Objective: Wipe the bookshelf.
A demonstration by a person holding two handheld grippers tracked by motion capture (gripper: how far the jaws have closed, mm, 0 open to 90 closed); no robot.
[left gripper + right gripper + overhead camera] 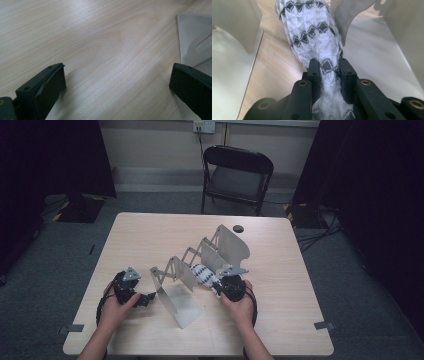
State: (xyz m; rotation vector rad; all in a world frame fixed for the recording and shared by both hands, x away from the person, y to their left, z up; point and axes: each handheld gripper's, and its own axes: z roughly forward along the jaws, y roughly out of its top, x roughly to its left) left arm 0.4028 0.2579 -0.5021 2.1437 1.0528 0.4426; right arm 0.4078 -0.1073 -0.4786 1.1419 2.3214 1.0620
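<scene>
Left gripper [117,82] jaws wide apart, wooden table [100,37], metal plate [192,42] corner

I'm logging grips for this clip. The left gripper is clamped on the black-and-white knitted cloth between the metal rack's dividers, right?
Not quite: the right gripper clamps the knitted cloth between the metal rack dividers, as the right gripper view shows. The left gripper is open over the table.

My three cameras
High view overlooks my table [150,230] from above; both gripper views sit close, sharing its metal rack [200,260]
</scene>
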